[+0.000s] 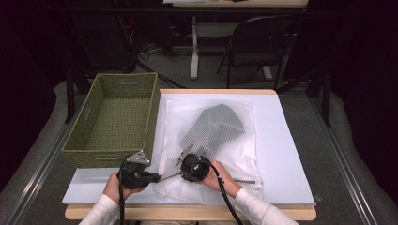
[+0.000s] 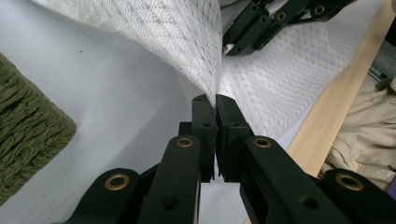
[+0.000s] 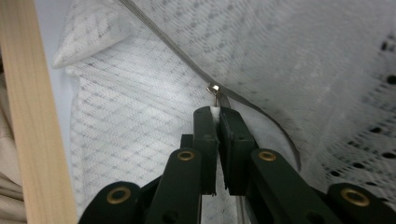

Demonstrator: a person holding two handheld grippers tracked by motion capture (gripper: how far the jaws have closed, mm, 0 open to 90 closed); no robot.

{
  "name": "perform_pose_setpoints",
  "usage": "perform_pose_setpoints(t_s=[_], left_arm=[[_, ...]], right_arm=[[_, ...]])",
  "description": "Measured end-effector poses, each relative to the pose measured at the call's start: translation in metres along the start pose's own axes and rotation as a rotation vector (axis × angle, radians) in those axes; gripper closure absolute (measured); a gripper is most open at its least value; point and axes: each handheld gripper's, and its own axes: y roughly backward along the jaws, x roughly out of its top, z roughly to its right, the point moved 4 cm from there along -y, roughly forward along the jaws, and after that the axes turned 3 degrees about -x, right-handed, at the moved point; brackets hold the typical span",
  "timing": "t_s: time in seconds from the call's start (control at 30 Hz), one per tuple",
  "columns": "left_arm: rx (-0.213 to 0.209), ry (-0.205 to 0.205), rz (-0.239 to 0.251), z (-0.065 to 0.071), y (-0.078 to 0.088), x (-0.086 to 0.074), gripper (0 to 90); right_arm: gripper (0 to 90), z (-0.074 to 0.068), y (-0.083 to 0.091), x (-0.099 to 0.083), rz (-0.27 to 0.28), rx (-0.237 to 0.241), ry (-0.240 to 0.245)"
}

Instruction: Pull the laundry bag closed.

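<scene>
Item: white mesh laundry bag (image 1: 211, 154), flat on the pale sheet covering the tabletop (image 1: 291, 154), near the front edge, just right of the basket.

Contents: one dark grey folded garment (image 1: 213, 124), visible through the mesh in the bag's upper half. What else the bag held could not be told.

Left tongs (image 2: 215, 99): closed tight, with a fold of the bag's mesh at its near left corner pinched between the tips and lifted into a ridge.

Right tongs (image 3: 215, 111): closed on the small white tab hanging from the metal zipper slider (image 3: 213, 88); the grey zipper line (image 3: 187, 60) ran away diagonally from that point.

Step in hand, as judged: working the zipper along the bag's front edge. To do it well, the left tongs needed to keep the mesh taut against the pull, while the right drew the tab straight along the zipper line, low and steady, so that loose mesh did not bunch into the slider and the tab did not slip out.

Basket (image 1: 94, 140): green woven, rectangular, with handle slots, at the tabletop's left; nothing lay inside it.
</scene>
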Motion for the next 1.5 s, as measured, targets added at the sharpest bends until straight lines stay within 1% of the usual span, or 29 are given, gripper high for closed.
perform_pose_setpoints(t_s=[0.27, 0.4, 0.47, 0.6, 0.63, 0.73, 0.8, 0.9, 0.93, 0.97, 1.0, 1.07, 1.13, 1.27, 1.33, 1.4, 1.43, 1.5], left_arm=[[0.002, -0.007, -0.010, 0.001, 0.000, 0.000, 87.9], [0.003, -0.003, -0.007, 0.000, 0.000, 0.000, 87.9], [0.005, 0.008, 0.004, 0.000, 0.000, 0.000, 87.9], [0.012, 0.007, 0.000, 0.000, 0.001, 0.000, 88.0], [0.013, 0.006, -0.001, 0.000, 0.001, 0.000, 88.0], [0.014, 0.010, -0.002, 0.000, 0.001, -0.001, 87.9], [0.012, 0.013, 0.001, -0.001, 0.001, -0.001, 88.0], [0.009, 0.009, 0.000, 0.000, 0.001, 0.000, 88.0], [0.007, 0.007, -0.001, 0.001, 0.001, 0.001, 88.0], [0.004, 0.007, 0.001, 0.001, 0.001, 0.001, 88.0], [0.003, 0.003, -0.003, 0.001, 0.001, 0.001, 88.0], [0.002, 0.005, -0.002, 0.001, 0.001, 0.001, 88.1], [0.005, 0.005, 0.000, 0.000, 0.002, 0.000, 88.1], [0.005, 0.008, -0.002, -0.001, 0.002, 0.000, 88.1], [0.006, 0.009, -0.001, -0.001, 0.002, 0.000, 88.2], [-0.001, 0.007, -0.009, 0.000, 0.001, 0.000, 88.2], [0.000, 0.005, -0.012, 0.000, 0.001, 0.000, 88.2], [-0.001, 0.009, -0.010, 0.000, 0.001, 0.000, 88.3]], right_arm=[[86.7, 0.002, 0.000, -0.001, -0.005, -0.002, 0.001], [86.7, 0.001, 0.001, -0.001, -0.009, -0.005, 0.003], [86.7, 0.002, 0.001, -0.001, -0.011, -0.006, 0.009], [86.7, 0.004, 0.002, -0.003, -0.016, 0.000, -0.007], [86.7, 0.004, 0.003, -0.003, -0.019, -0.003, -0.001], [86.7, 0.004, 0.003, -0.004, -0.023, -0.003, -0.007], [86.7, 0.007, 0.004, -0.006, -0.026, 0.004, -0.010], [86.7, 0.009, 0.006, -0.007, -0.031, 0.006, -0.028], [86.7, 0.010, 0.006, -0.008, -0.032, 0.004, -0.025], [86.7, 0.010, 0.006, -0.008, -0.033, 0.006, -0.031], [86.7, 0.011, 0.007, -0.009, -0.036, 0.002, -0.024], [86.7, 0.012, 0.007, -0.010, -0.038, 0.005, -0.033], [86.7, 0.013, 0.008, -0.010, -0.040, 0.003, -0.028], [86.7, 0.015, 0.008, -0.012, -0.041, -0.001, -0.039], [86.7, 0.016, 0.009, -0.013, -0.040, -0.003, -0.034], [86.7, 0.017, 0.009, -0.014, -0.043, -0.001, -0.050], [86.6, 0.018, 0.009, -0.014, -0.043, 0.000, -0.046], [86.6, 0.018, 0.010, -0.015, -0.046, 0.001, -0.055]])
